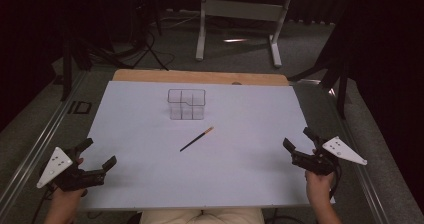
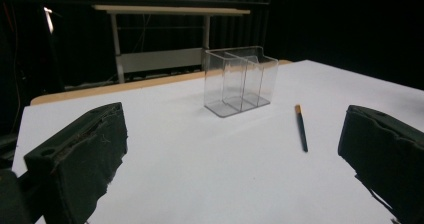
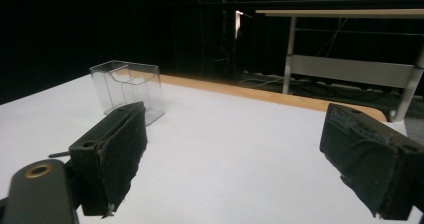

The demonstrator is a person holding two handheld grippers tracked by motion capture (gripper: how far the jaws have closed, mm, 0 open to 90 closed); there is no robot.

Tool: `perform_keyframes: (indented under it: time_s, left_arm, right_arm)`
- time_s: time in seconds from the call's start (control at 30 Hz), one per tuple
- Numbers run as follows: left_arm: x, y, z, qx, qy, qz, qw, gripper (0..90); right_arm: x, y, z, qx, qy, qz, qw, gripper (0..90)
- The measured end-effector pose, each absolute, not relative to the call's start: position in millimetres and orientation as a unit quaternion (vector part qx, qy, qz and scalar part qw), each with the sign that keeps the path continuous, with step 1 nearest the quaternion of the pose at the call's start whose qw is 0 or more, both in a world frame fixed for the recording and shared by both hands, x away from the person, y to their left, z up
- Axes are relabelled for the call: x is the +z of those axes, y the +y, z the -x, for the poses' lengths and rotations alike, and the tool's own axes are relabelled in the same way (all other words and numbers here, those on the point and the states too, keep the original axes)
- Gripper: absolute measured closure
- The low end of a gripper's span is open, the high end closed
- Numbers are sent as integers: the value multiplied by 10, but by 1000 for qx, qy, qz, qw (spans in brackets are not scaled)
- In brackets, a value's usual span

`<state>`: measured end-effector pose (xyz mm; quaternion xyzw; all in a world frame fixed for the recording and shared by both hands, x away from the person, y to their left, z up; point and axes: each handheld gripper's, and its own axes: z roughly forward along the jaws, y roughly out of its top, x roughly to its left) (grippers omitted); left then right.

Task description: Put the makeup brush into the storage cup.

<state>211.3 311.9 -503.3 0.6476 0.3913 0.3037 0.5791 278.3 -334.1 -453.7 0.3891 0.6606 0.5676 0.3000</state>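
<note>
Brush not yet picked up, both hand-held grippers waiting at the near edge of the counter [image 1: 150,194].

The white counter carries a clear divided organizer [image 1: 186,104] toward its far side, and everything else is placed from that box: the left hand-held gripper [image 1: 100,156] sits well to its near left and the right hand-held gripper [image 1: 298,140] well to its near right, each held low over its own near corner of the counter, aimed inward with jaws spread wide and nothing between them. The thin brush [image 1: 196,139] lies flat just in front of the organizer, pale tip pointing toward it, apart from both grippers. Judging by this, nothing is done yet; grasping the brush and probably standing it in a compartment remain.
</note>
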Motion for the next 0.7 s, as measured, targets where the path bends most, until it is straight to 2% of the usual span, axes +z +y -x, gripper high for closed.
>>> perform_keyframes:
  time_s: [0.63, 0.7]
  left_arm:
    - [-5073, 3115, -2090, 303, 404, -652, 566, 1]
    - [-5084, 3126, -2079, 303, 408, -650, 565, 1]
  right_arm:
    - [-4545, -3268, -2800, 566, 665, -381, 303, 117]
    - [-4543, -3246, -2811, 562, 663, -379, 317, 118]
